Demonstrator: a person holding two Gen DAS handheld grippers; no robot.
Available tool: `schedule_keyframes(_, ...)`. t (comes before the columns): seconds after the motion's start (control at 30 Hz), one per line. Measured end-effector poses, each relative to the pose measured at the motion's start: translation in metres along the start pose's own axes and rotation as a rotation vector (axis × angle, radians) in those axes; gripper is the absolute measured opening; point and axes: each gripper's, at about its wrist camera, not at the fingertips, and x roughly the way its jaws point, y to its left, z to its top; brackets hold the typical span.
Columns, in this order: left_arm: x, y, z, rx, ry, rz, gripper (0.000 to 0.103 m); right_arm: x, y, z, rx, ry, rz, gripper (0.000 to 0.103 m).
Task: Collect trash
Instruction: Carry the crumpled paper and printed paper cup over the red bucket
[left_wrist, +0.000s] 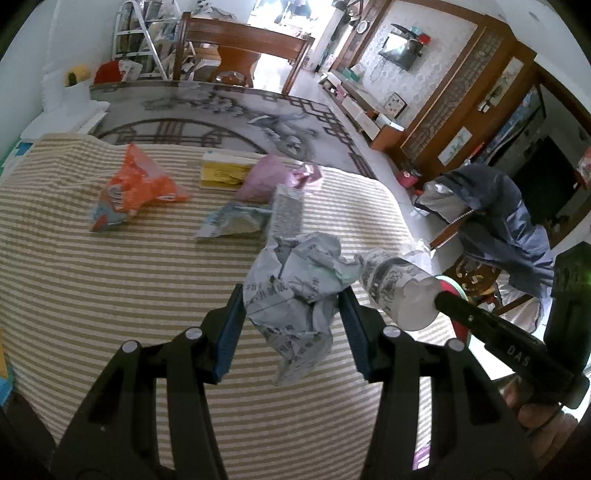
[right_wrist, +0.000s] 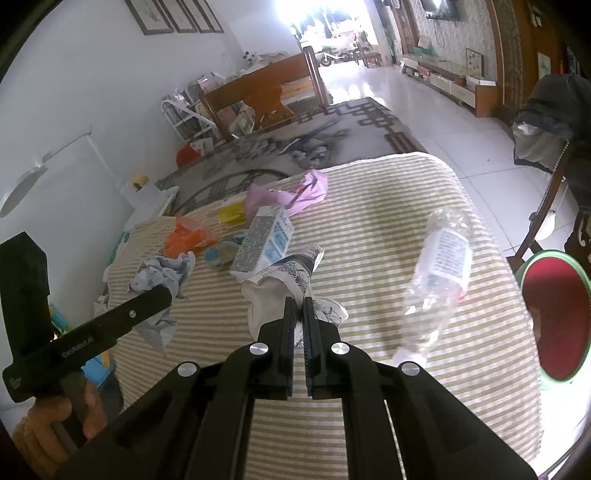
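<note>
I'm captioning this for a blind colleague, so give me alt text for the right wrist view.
The right gripper is shut on a crushed paper cup above a striped tablecloth. A milk carton, pink bag and orange wrapper lie beyond, a clear plastic bottle to the right, and the left gripper holds crumpled newspaper at left.

crumpled printed paper (left_wrist: 295, 291), striped woven cloth (left_wrist: 110, 280), clear plastic bottle (right_wrist: 441, 264)

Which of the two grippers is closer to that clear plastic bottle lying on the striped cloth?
Right. The right gripper, shut on a paper cup, is just left of the bottle. The left gripper, holding crumpled newspaper, is farther left, beyond the cup.
</note>
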Motion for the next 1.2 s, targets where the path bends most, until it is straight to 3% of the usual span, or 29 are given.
schedule_keyframes(0.33, 0.018, -0.054, 0.007, 0.022, -0.009, -0.014, 0.049, -0.022, -0.048, 0.015, 0.010, -0.037, -0.003, 0.004)
schedule_keyframes(0.63, 0.044, -0.109, 0.018, 0.071, 0.006, -0.043, 0.049, -0.041, -0.115, 0.027, 0.102, -0.067, -0.032, 0.004)
schedule_keyframes(0.93, 0.084, -0.201, 0.025, 0.205, 0.056, -0.152, 0.048, -0.078, -0.203, 0.022, 0.256, -0.124, -0.120, 0.004)
schedule_keyframes(1.2, 0.136, -0.286, -0.001, 0.336, 0.179, -0.263, 0.048, -0.107, -0.285, -0.002, 0.420, -0.131, -0.238, 0.004)
